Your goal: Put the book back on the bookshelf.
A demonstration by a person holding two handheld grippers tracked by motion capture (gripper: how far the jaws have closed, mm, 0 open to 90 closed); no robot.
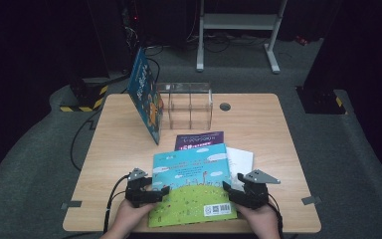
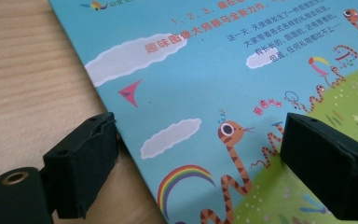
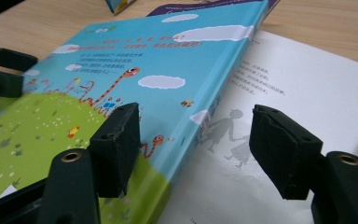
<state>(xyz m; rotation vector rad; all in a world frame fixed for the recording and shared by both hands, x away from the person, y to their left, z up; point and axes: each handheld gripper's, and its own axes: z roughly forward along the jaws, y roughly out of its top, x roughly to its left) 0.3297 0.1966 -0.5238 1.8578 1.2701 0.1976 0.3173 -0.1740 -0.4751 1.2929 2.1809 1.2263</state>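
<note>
A thin picture book with a sky-blue and grass-green cover [image 1: 194, 184], printed with white clouds, a rainbow, striped snakes and red and black text, is laid flat at the near edge of the table. A white barcode label is seen at its near right corner. Its right edge is raised over a white printed page [image 3: 303, 107], and its far edge overlaps a purple book [image 1: 199, 140].

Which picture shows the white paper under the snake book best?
The right gripper view: the white page fills its right side, printed lines and shadow figures readable. The high view shows a small white corner beside the snake book.
</note>
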